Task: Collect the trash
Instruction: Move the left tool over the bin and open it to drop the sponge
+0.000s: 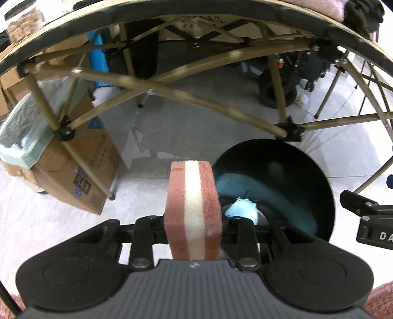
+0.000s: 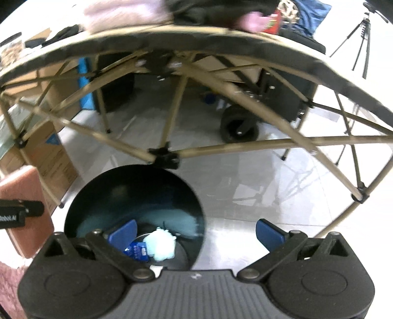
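A folding table (image 1: 196, 22) with a lattice of tan legs stood over the pale tiled floor (image 1: 172, 127), and a cardboard box (image 1: 81, 169) lined with a green bag sat off to the left beneath it. Nearer, a round black bin (image 2: 132, 193) stood open on the floor, and at its bottom lay a crumpled white wad (image 2: 159, 245) touching a small blue wrapper (image 2: 136, 250). Smallest and closest was a sponge (image 1: 194, 211), rust-red on both faces with a cream layer between, pinched upright in the left gripper (image 1: 194, 240), just left of the bin's mouth and above the floor. The right gripper (image 2: 196, 235) hung over the bin with its blue pads (image 2: 269, 233) spread wide and nothing between them. The sponge looked light, soft and springy, likely to squash under a hard squeeze, while its scrubby faces should resist slipping. Holding it across those two red faces near the middle, as here, seemed the soundest grip. It was not yet in the bin.
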`<state>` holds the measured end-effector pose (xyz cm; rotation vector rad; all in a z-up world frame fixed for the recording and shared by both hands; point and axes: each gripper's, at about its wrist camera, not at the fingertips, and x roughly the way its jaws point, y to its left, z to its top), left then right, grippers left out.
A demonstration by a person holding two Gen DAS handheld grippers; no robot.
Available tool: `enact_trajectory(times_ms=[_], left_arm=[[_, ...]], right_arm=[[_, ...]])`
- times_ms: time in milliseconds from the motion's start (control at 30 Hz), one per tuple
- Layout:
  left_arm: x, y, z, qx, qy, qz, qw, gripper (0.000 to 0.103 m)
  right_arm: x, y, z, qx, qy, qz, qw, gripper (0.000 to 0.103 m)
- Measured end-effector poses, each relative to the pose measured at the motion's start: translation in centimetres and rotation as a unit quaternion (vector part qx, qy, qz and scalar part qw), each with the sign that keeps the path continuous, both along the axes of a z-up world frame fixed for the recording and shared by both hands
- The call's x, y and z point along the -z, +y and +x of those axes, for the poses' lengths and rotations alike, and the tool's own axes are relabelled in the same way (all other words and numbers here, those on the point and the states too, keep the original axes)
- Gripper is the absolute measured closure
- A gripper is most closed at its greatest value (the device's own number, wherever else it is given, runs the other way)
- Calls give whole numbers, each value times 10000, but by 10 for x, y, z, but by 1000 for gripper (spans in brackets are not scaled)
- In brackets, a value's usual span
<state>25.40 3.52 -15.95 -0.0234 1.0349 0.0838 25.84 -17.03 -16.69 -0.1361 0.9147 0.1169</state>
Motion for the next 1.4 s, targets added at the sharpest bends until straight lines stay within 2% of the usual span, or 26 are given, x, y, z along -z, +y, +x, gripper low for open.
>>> enact_trajectory(times_ms=[333,533,800,1300,1333,1367,1400], left_arm=[[3,-49,26,322,-42,-76,9994,71],[10,-75,35,516,33,-142,9986,71],[21,-91,47,512,258,-270,9980,71],[20,-96,51,496,202,-282,9982,70],[19,-97,51,500,180,-261,9982,65],[18,-97,51,507,177,-257,9982,49],[18,-97,50,488,178,-242,9984,39]], right_arm=[[-21,-53,-6,739,-211,170,9969,0],[-16,-70,-5,1002,-113,162,9948,0],[-4,-77,-4,1150,53,65,9933,0],[1,-77,-2,1137,138,4,9934,0],[1,-77,-3,1141,136,4,9934,0],[1,-77,-3,1141,134,5,9934,0],[1,-77,-3,1140,133,5,9934,0]])
